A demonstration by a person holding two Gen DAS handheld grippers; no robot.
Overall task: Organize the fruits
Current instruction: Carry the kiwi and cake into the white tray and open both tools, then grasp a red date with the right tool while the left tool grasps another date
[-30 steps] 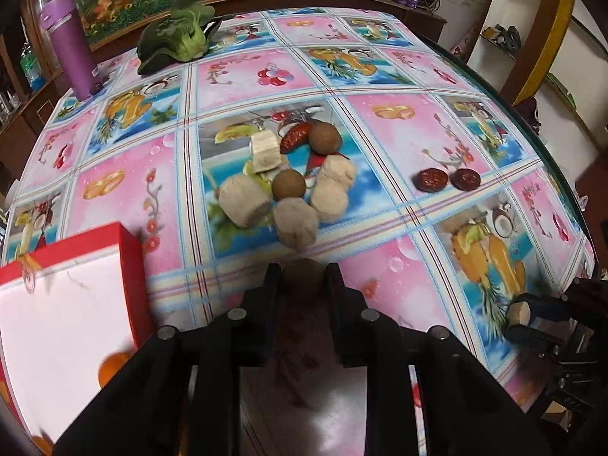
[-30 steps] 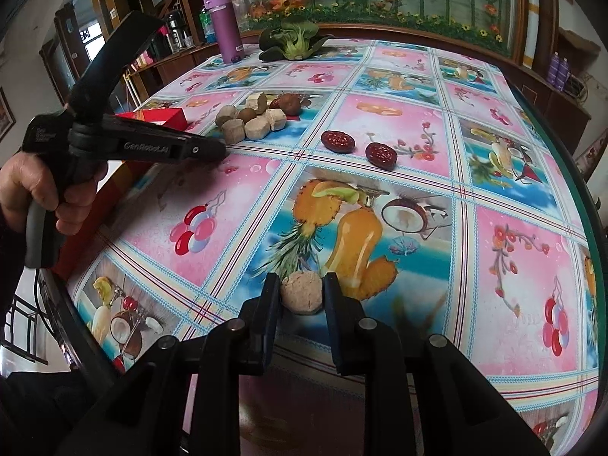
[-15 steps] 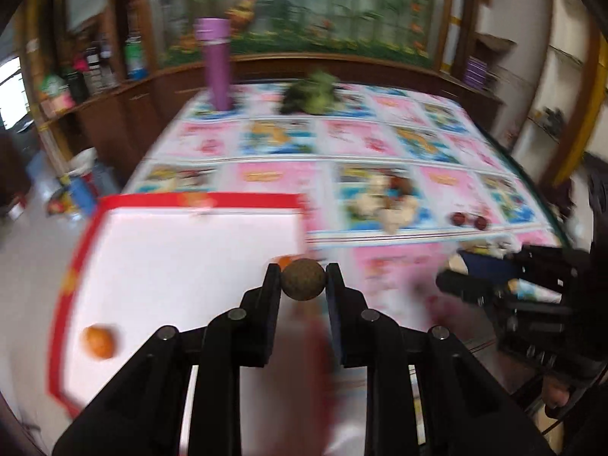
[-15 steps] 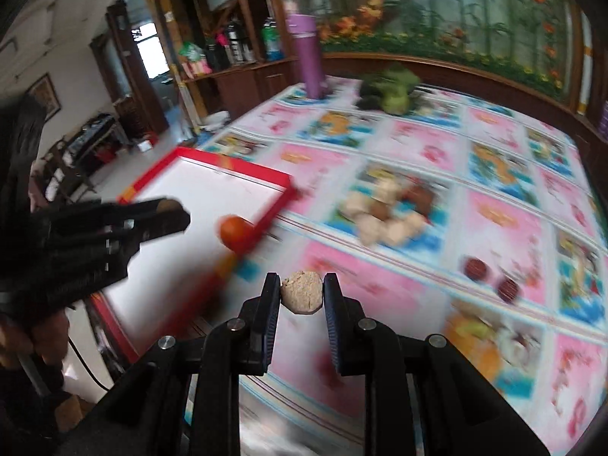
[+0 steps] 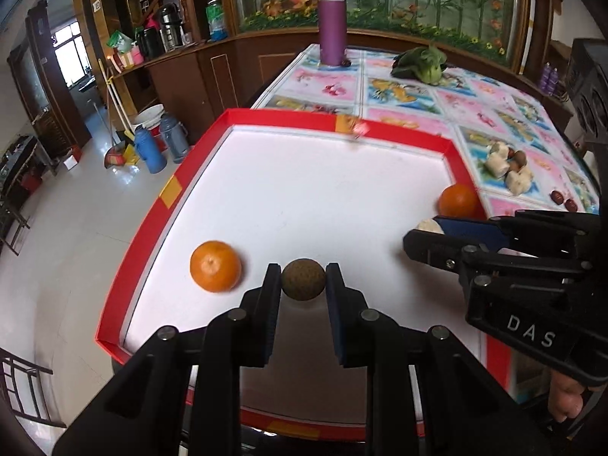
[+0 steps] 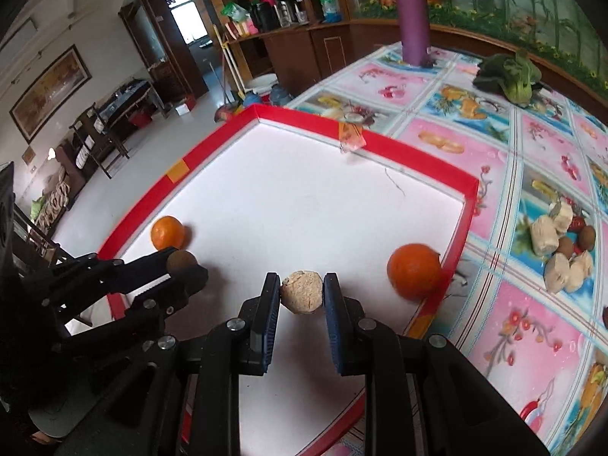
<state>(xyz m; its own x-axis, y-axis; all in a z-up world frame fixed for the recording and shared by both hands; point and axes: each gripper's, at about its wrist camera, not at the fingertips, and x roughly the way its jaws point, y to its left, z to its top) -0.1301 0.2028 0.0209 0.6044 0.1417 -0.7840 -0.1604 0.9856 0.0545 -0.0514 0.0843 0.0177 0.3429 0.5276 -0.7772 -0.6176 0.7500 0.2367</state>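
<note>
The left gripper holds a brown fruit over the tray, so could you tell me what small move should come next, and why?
Probably lower and open the left gripper: its round brown fruit hangs over bare white floor of the red-rimmed tray, beside an orange.

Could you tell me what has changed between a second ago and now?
Both grippers swung from the fruit pile to above the red-rimmed tray. The left gripper still grips the brown round fruit, the right gripper the pale lump. Nothing was released; the two oranges remain in the tray.

"DAS" on the right hand-held gripper (image 5: 420, 236) (white letters).
</note>
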